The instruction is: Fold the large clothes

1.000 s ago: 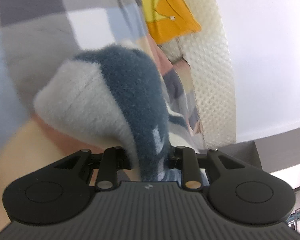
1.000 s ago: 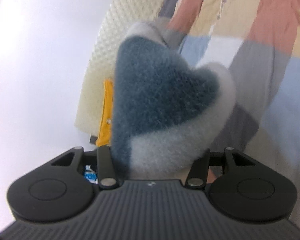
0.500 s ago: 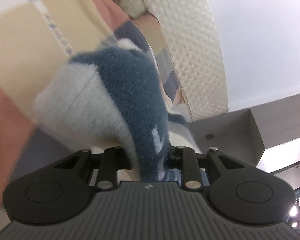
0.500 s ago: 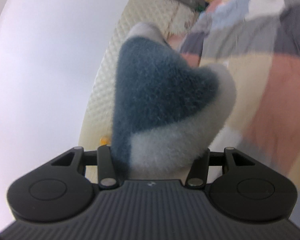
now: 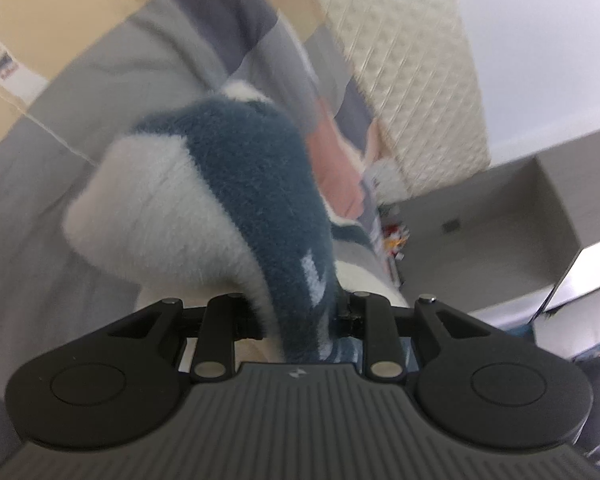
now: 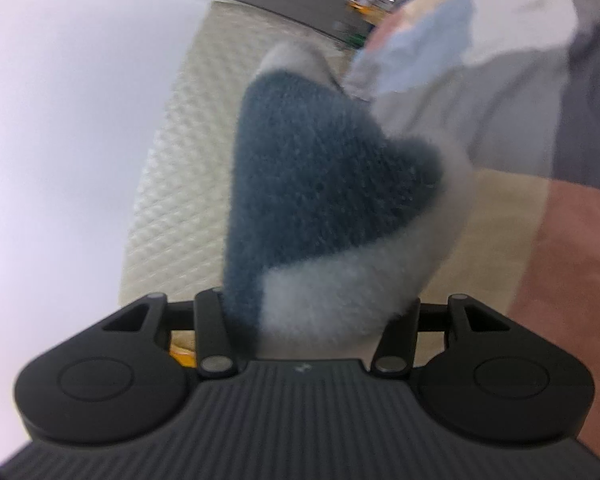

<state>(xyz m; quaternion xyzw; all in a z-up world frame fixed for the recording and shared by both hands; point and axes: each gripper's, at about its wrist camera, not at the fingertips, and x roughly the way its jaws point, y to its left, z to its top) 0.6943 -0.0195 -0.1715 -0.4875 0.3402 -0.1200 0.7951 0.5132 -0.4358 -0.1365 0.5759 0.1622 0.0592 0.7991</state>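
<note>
Patchwork bedspread, cream quilted headboard, white wall

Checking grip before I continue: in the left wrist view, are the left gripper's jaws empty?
No, the left gripper is clamped on a bunched fold of the blue and white fleece garment.

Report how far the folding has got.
Done: both grippers have a grip, the left gripper and right gripper each shut on a bunch of the blue-and-white fleece, held over the patchwork bedspread. No finished fold is visible; laying it down and folding remain.
</note>
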